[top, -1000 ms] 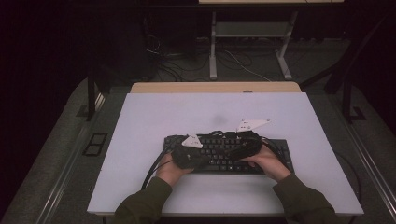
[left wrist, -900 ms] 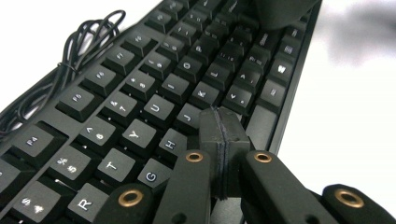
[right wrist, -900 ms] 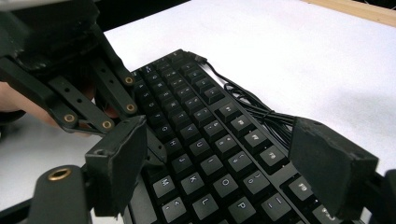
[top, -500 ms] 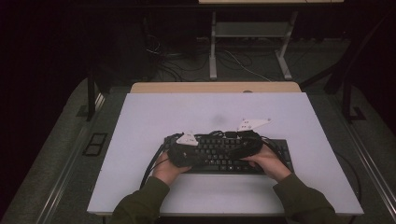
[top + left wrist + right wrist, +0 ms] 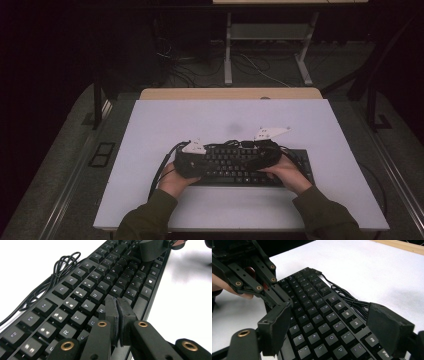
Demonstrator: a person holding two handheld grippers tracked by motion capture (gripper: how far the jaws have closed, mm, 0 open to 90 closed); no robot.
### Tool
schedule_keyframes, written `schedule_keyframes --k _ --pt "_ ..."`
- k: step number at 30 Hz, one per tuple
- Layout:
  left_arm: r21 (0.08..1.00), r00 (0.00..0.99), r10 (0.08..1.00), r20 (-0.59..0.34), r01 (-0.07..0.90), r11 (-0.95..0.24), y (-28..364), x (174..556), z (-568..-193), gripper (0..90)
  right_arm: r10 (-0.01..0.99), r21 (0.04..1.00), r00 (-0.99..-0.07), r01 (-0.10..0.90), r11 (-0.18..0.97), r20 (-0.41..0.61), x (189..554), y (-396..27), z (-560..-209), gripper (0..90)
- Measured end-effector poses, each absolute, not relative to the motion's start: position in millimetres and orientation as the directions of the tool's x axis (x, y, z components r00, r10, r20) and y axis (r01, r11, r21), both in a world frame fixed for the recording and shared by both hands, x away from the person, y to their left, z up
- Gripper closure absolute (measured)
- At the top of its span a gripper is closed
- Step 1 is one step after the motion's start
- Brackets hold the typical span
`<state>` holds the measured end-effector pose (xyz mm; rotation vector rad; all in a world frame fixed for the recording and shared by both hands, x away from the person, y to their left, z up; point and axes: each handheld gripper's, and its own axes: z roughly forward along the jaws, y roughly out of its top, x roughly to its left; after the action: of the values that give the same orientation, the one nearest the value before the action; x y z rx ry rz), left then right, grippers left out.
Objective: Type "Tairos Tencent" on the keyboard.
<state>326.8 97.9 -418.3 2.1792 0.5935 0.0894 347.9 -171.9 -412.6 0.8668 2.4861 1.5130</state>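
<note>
Below the left gripper (image 5: 118, 305), whose jaws sit pressed together with nothing between them, the black keyboard (image 5: 82, 290) lies flat on the white table (image 5: 190, 297), its keys running away from the tips toward the far end where the right gripper (image 5: 152, 250) hangs. The closed pads (image 5: 111, 312) hover just above the middle letter rows, near the H and J keys, so the step in hand looks like pressing a single key with the joined tips. To do it well, keep the jaws closed so they act as one narrow finger, centre them over one keycap and not the gap between two, and come straight down so the tip does not skid onto a neighbour. In the right gripper view, the right gripper (image 5: 337, 327) has its jaws spread wide, one pad to either side above the keys and gripping nothing; it should stay lifted off the caps so no stray key goes down. Beyond the keyboard's far edge lies its coiled cable (image 5: 53, 275), well clear of the working tips.
</note>
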Motion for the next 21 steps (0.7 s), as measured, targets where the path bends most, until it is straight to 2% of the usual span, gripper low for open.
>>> schedule_keyframes --k 21 --pt "0.758 0.855 0.500 -0.138 0.416 -0.503 133 319 -420 88.6 0.513 0.843 -0.836 0.408 0.349 0.192 348 -170 -414 19.0"
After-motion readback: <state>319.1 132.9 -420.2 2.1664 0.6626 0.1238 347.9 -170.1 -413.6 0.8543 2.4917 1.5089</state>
